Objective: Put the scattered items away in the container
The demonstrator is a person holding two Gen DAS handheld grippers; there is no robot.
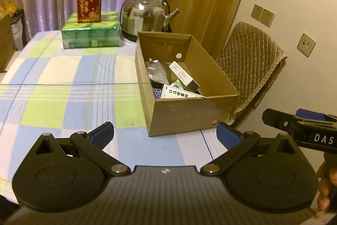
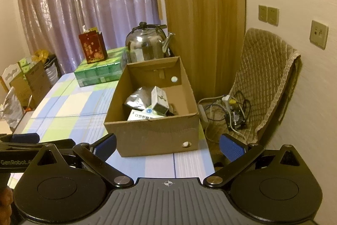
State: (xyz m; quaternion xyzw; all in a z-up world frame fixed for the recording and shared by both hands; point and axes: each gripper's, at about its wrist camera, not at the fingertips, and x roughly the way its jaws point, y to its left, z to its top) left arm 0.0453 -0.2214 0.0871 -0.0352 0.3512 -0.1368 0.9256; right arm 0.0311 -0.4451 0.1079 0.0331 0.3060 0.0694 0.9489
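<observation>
My left gripper (image 1: 165,136) and right gripper (image 2: 167,146) both stood with jaws fully apart and nothing between them, above the near edge of the checked tablecloth (image 1: 63,81). The cardboard box (image 2: 155,136) sat on the table's right side, just beyond the grippers. Inside it lay a silver pouch (image 2: 138,99), a small white carton (image 2: 159,100) and a flat white packet (image 1: 179,94).

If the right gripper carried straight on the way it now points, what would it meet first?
Most likely the cardboard box: its near wall sits dead ahead of the right gripper, whose jaws are open and empty. Only bare checked tablecloth lies between, though depth is hard to judge through the fisheye.
</observation>
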